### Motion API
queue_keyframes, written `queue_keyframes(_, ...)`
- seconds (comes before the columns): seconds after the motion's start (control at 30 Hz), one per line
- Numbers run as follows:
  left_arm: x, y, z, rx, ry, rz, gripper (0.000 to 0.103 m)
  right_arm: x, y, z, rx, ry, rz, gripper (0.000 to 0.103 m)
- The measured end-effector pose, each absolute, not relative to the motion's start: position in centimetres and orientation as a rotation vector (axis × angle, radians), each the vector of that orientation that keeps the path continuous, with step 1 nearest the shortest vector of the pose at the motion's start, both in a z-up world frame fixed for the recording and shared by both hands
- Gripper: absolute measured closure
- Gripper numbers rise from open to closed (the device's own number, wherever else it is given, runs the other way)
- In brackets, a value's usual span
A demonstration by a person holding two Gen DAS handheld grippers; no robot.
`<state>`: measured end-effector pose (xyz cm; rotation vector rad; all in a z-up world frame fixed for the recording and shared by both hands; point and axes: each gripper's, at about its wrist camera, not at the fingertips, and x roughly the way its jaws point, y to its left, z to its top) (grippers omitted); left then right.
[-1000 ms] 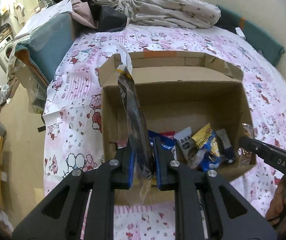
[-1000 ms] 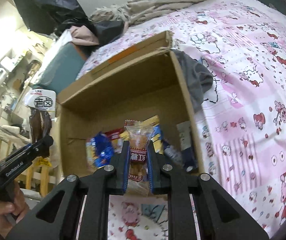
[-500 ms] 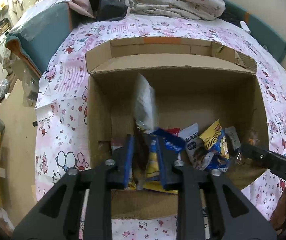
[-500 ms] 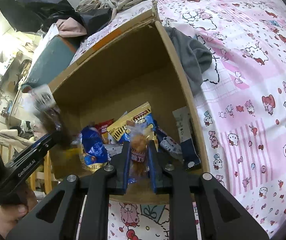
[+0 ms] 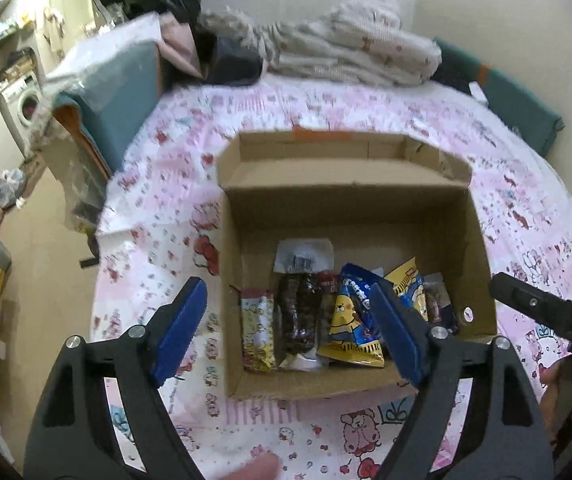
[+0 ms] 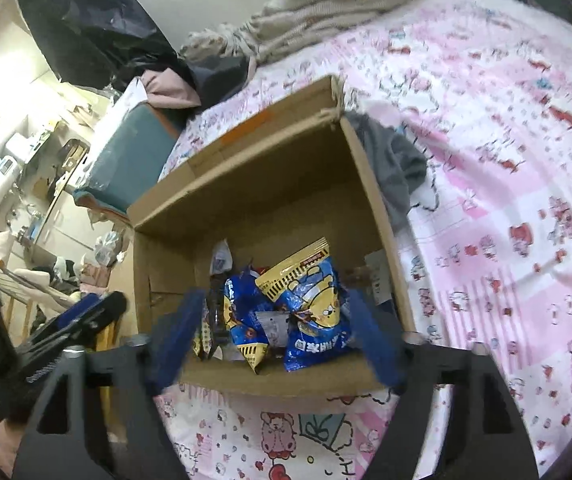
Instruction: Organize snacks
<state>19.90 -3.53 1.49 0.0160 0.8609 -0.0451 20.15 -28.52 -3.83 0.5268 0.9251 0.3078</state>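
Left gripper (image 5: pixel 288 326) spread wide, empty, poised over near-left part of cardboard box (image 5: pixel 350 208) on pink cartoon bedsheet (image 5: pixel 157 216). Dark chocolate snack pack (image 5: pixel 298 314) lies flat on box floor between its blue fingers (image 5: pixel 181 326), beside yellow-print packet (image 5: pixel 259 330). Right gripper (image 6: pixel 275 336) also spread wide, empty, above near edge of box; blue-and-yellow snack bags (image 6: pixel 310 304) heaped below, between its fingers.

Both wrist cameras are looking steeply down from close above, sharing the cardboard box (image 5: pixel 350 216) (image 6: pixel 245 184) interior.
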Motion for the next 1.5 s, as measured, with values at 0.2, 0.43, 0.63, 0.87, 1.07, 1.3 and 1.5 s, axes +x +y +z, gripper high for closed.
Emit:
queue_keyframes(0.2, 15.9, -2.5, 2.9, 0.031, 0.795, -0.023, 0.022, 17.2, -27.5, -2.1, 0.452, 0.888, 0.292, 0.010)
queue_keyframes(0.43, 12.1, -0.3, 2.5, -0.018, 0.798, 0.027, 0.020, 13.0, -26.2, -1.4, 0.354, 0.855, 0.258, 0.004)
queue_keyframes(0.63, 9.1, 0.8, 1.9, -0.064, 0.801, 0.035, 0.011, 9.9, -25.6, -0.6, 0.297, 0.789, 0.231, 0.003)
queue_keyframes(0.87, 7.1, 0.8, 1.3, -0.054, 0.759, 0.017, 0.001, 7.9, -24.1, -0.3, 0.223, 0.746, 0.208, 0.002)
queue_keyframes(1.07, 7.3, 0.5, 0.6, -0.037, 0.755, 0.020, 0.001, 7.4, -23.0, -0.9, 0.166, 0.722, 0.164, 0.002)
queue_keyframes(1.3, 7.4, 0.4, 0.2, -0.028, 0.760, 0.022, 0.000, 7.7, -22.7, -1.0, 0.145, 0.718, 0.146, 0.002)
queue_keyframes(1.5, 7.4, 0.3, 0.1, -0.031, 0.760, 0.010, 0.000, 7.8, -22.8, -1.1, 0.148, 0.722, 0.148, 0.001)
